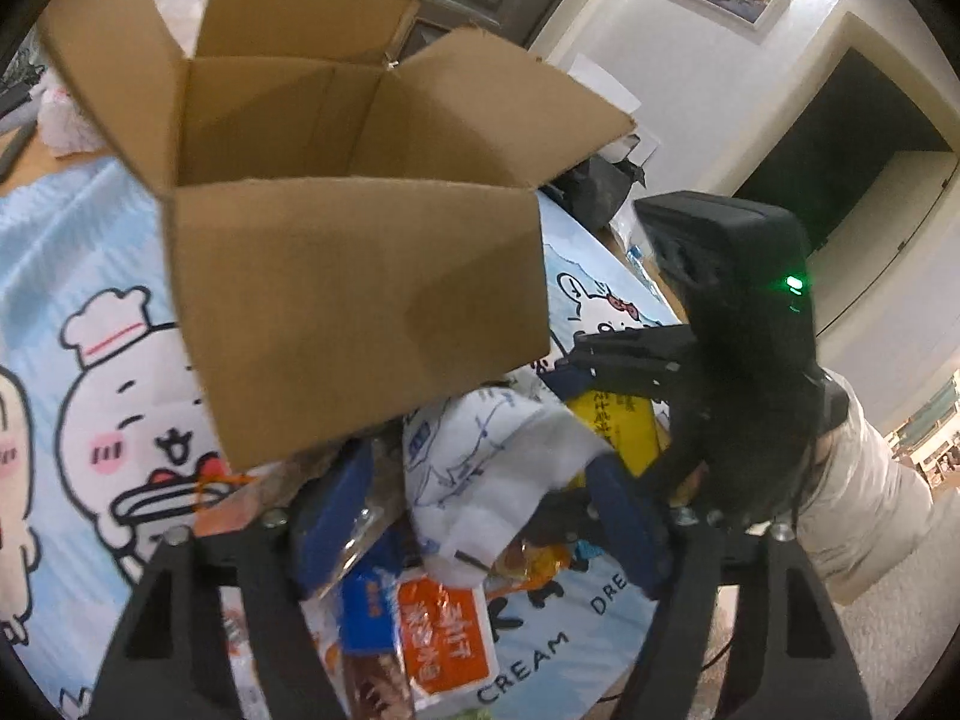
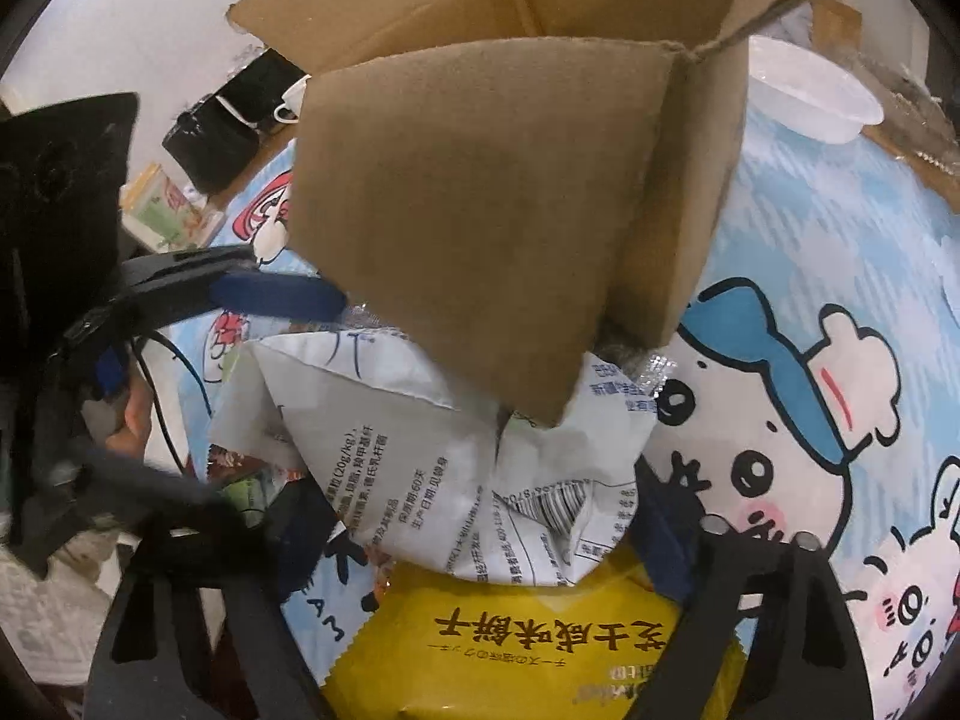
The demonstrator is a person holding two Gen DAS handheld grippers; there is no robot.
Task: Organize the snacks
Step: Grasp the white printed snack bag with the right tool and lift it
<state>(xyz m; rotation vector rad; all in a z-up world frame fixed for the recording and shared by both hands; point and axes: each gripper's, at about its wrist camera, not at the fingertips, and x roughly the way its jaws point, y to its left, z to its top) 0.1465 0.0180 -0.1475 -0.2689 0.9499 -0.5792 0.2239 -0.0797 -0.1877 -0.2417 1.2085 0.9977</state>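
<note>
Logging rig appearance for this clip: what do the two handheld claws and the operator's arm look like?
Both claws are black plastic frames with cut-out slots, silver screws and dark blue finger pads. In the left wrist view, the right claw has a bulky black housing with a glowing green LED and a cream padded sleeve behind it. In the right wrist view, the left claw trails a thin black cable.
</note>
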